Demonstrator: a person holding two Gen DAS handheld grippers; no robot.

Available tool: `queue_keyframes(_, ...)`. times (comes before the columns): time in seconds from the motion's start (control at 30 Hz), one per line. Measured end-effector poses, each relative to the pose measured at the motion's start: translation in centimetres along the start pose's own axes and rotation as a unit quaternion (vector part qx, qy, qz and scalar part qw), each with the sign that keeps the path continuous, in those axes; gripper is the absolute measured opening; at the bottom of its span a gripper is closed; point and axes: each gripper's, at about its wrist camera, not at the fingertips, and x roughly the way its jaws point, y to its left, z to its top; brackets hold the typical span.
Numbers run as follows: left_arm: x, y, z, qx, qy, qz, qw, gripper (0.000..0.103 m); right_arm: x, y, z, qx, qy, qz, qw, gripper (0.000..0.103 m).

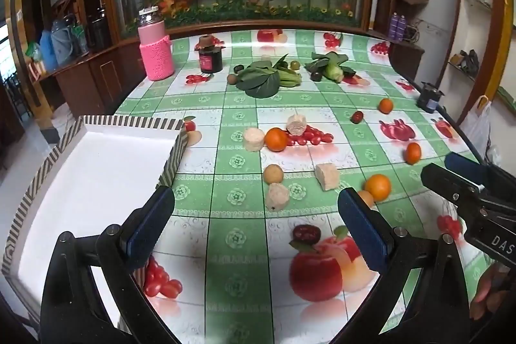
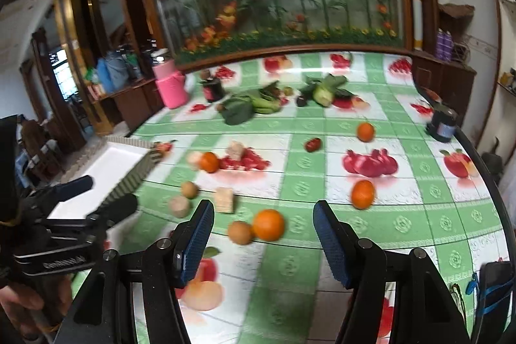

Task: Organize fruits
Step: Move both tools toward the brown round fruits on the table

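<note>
- Hovering above the fruit-print tablecloth: left gripper, jaws spread apart, nothing between the pads.
- Right gripper: jaws likewise apart and unloaded, aimed at an orange touching a tan round fruit.
- Striped tray with white floor, at the table's left edge beside the left gripper; no fruit inside.
- Scattered mid-table, well apart from the tray: second orange, third orange, fourth orange, brown round fruit, dark red fruit.
- Among them: pale beige blocks.
- Far side: leafy greens, dark jar, pink-sleeved bottle.
- Right-wrist view motion-blurred; finer details indistinct.
</note>
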Motion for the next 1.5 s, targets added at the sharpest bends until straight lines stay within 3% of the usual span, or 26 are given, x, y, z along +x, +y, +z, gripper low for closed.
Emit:
queue_keyframes(0.4,-0.5,1.3,-1.6,-0.015,0.020,-0.025,0.9994,0.103,-0.5,0.9,-1.0,-0.022,0.013,-0.013,1.000,0.063)
queue_keyframes(0.7,-0.2,1.4,-2.6,0.011,0.032,-0.038,0.9987,0.103,-1.0,1.3,-0.8,-0.020,0.002,0.000,1.000,0.063)
queue_keyframes(1.5,0.8,1.0,-2.3,0.017,0.041,-0.031,0.9985,0.103,-0.8,2.0,-0.7,-0.034,0.003,0.001,0.999,0.063)
